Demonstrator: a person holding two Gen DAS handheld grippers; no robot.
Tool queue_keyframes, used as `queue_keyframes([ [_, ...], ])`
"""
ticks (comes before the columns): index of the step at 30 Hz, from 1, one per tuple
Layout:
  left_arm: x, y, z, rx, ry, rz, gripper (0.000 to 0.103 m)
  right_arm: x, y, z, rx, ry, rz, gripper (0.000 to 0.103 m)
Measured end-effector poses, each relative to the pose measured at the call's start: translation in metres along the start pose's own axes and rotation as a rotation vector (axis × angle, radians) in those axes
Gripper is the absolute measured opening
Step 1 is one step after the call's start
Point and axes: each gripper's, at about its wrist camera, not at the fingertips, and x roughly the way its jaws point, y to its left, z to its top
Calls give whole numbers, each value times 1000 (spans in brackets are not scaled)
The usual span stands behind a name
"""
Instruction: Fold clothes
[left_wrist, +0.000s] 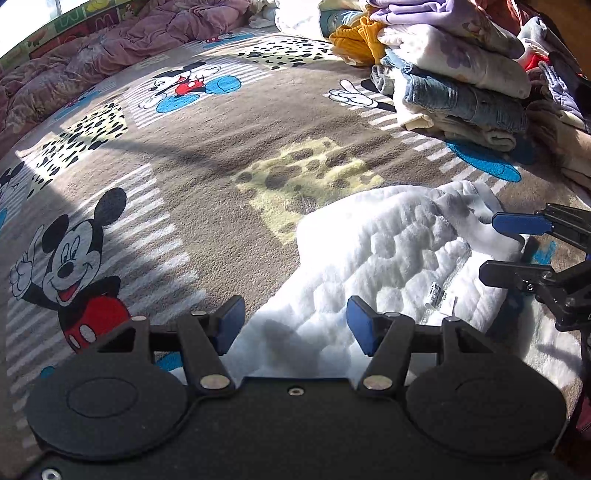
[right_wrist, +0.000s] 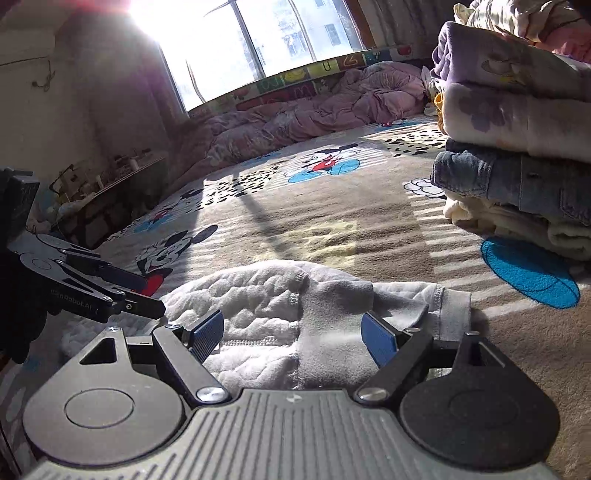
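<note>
A white quilted garment (left_wrist: 399, 258) lies crumpled on the Mickey Mouse blanket (left_wrist: 207, 177), inside out with a label and seams showing. My left gripper (left_wrist: 295, 325) is open, low over the garment's near left part, holding nothing. My right gripper (left_wrist: 491, 247) enters from the right, open, over the garment's right edge. In the right wrist view the garment (right_wrist: 258, 306) lies just beyond my open right gripper (right_wrist: 291, 332), its grey-white cuff (right_wrist: 447, 314) to the right. The left gripper (right_wrist: 147, 295) reaches in from the left, open, at the garment's left edge.
A stack of folded clothes (left_wrist: 454, 66) stands at the back right on the blanket; it also shows in the right wrist view (right_wrist: 517, 147). A rumpled pink duvet (left_wrist: 110, 48) lies along the far edge under the window (right_wrist: 266, 33). A cluttered shelf (right_wrist: 110, 177) stands left of the bed.
</note>
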Motion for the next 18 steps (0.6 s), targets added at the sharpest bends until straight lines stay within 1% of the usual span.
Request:
queue_keyframes([
  [1, 3, -2, 2, 0, 7, -11, 60, 3, 3, -1, -16, 15, 4, 79],
  [2, 7, -6, 1, 10, 28, -25, 52, 6, 6, -2, -32, 31, 7, 78],
  [3, 11, -10, 1, 21, 50, -39, 41, 8, 8, -4, -43, 46, 6, 77],
  [4, 10, -19, 0, 75, 54, -38, 20, 9, 9, -5, -50, 60, 3, 77],
  [5, 10, -27, -2, 130, 56, -38, 12, 11, 10, -7, -57, 75, -1, 77],
  [6, 9, -36, -4, 186, 59, -37, 7, 11, 10, -9, -62, 82, -6, 76],
  [9, -5, -44, -8, 226, 51, -54, 3, 6, 10, -15, -64, 83, -13, 76],
  [12, -23, -52, -19, 285, 36, -75, 2, -6, 3, -17, 0, 68, 25, 75],
  [15, -42, -63, -35, 349, 25, -97, 1, -20, -11, -18, 111, 45, 82, 75],
  [18, -60, -77, -51, 399, 8, -113, 1, -35, -31, -20, 274, 18, 163, 76],
])
